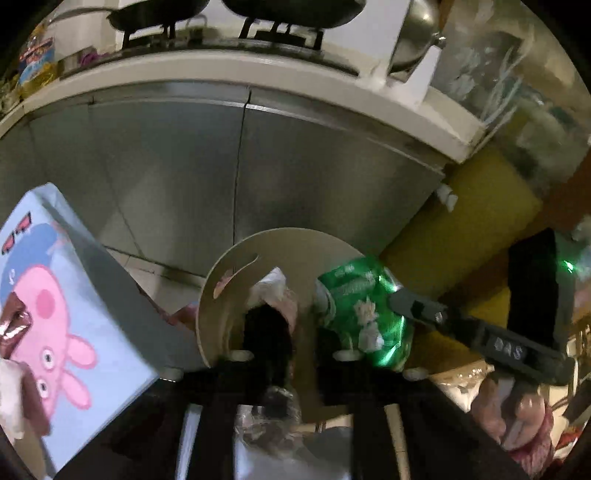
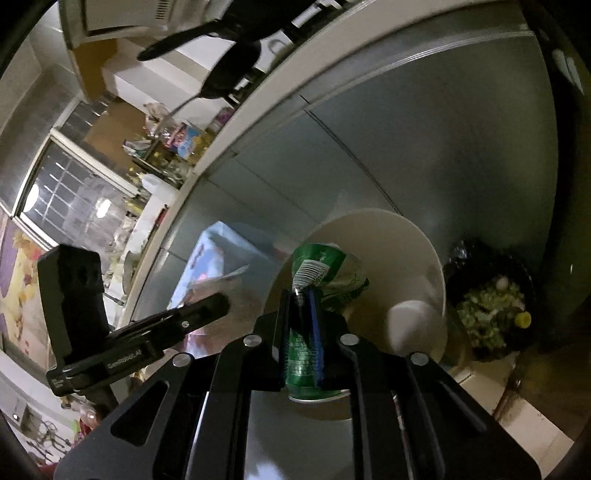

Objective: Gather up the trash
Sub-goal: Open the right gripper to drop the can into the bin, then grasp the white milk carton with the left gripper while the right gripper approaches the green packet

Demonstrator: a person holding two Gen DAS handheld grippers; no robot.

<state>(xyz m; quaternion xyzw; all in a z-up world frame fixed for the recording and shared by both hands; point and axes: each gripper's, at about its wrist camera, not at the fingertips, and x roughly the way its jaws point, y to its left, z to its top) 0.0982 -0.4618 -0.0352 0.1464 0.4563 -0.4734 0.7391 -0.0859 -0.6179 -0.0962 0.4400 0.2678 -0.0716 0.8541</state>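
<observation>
Green wrapper (image 2: 325,273): crumpled foil packet with white print and a barcode, held over the open mouth of the bin; in the left wrist view (image 1: 364,314) it hangs just right of the bin's raised lid.
Right gripper (image 2: 301,295): clenched on the green wrapper, the foil pinched flat between its two pads; part of the packet bulges out past the fingertips, part trails back under the jaws.
Left gripper (image 1: 284,332): jaws parted; whether anything sits between them cannot be told, the fingers are dark and blurred. It points down into the bin.
Left gripper from the right side (image 2: 177,321): seen as a black body with a white label, left of the bin and well apart from the green wrapper.
Bin (image 1: 229,295): cream, round, lid tipped up; pale crumpled bits and a pinkish scrap lie inside (image 1: 277,291). In the right wrist view its rim (image 2: 424,251) curves behind the wrapper.
Blue box (image 1: 74,295): pale blue with a pink cartoon pig, just left of the bin, tilted.
Black bag (image 2: 491,306): right of the bin, open, filled with greenish scraps and a yellow cap.
Cabinet (image 1: 221,166): grey metal doors behind the bin, under a white counter edge.
Stove (image 1: 277,33): on the counter, dark pans on top.
Hand (image 1: 517,417): gripping the right gripper's handle at the lower right.
</observation>
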